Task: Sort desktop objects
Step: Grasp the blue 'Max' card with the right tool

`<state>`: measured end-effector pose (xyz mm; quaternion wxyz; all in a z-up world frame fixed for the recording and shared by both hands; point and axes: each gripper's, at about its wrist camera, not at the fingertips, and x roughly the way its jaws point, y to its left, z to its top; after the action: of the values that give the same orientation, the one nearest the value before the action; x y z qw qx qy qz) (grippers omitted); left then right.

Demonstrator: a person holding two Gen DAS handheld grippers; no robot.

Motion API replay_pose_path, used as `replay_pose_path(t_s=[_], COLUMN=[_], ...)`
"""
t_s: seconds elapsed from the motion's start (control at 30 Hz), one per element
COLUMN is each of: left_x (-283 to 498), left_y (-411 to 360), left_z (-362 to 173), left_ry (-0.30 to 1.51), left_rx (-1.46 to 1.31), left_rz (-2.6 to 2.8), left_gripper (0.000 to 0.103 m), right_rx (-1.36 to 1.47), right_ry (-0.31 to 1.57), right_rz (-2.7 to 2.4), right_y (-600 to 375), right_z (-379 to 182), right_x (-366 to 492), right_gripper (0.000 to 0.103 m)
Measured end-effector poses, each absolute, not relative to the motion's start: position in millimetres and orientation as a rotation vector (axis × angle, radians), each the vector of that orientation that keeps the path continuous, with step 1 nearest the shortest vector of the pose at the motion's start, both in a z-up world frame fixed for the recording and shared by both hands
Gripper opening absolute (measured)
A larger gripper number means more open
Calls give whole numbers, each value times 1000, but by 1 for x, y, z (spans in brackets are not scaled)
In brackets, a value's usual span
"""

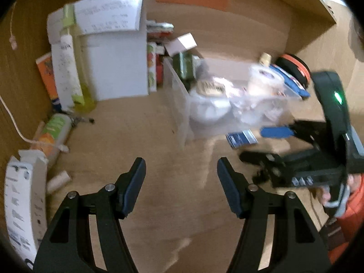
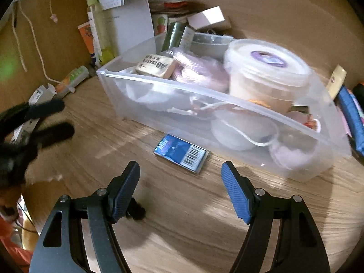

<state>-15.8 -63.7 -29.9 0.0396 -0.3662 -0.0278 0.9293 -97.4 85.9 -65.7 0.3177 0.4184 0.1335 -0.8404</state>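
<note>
Both jaws spread, empty: right gripper (image 2: 179,182) faces the small blue barcoded box (image 2: 180,156) at twelve o'clock, stray outside the clear plastic bin (image 2: 173,84); left gripper (image 1: 180,177) hovers over bare wooden bench (image 1: 179,216).

left claw (image 1: 181,175) empty, right claw (image 2: 180,177) parted

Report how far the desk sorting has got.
Done: the clear bin already holds a lidded tub, an eraser block and other items. In hand: nothing; the left claw and right claw are both open and empty. Left: the blue packet lies on the desk beside the bin, and a green-and-orange tube and a small white roll lie loose by the wall.
</note>
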Motion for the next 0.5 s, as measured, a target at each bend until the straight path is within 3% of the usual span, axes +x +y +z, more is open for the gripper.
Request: replay_pose_path(t_s=[0.37,0.43,0.5], left_x=[-12,-13,-12], left_y=[-48,-40,-32], left_z=[-42,-43,-43], left_ry=[-65,-24,-2], left_rx=[-1166,-1169,-1162], left_rz=[2748,2731,2709], left_gripper=[64,64,64], right_rx=[1123,1121,1113], right_ry=[349,344,368], right_rz=[-2237,-2244,-2254], right_y=[65,68,71], right_z=[-72,-71,-71], right_x=[-103,-103,-103], right_gripper=[70,64,48])
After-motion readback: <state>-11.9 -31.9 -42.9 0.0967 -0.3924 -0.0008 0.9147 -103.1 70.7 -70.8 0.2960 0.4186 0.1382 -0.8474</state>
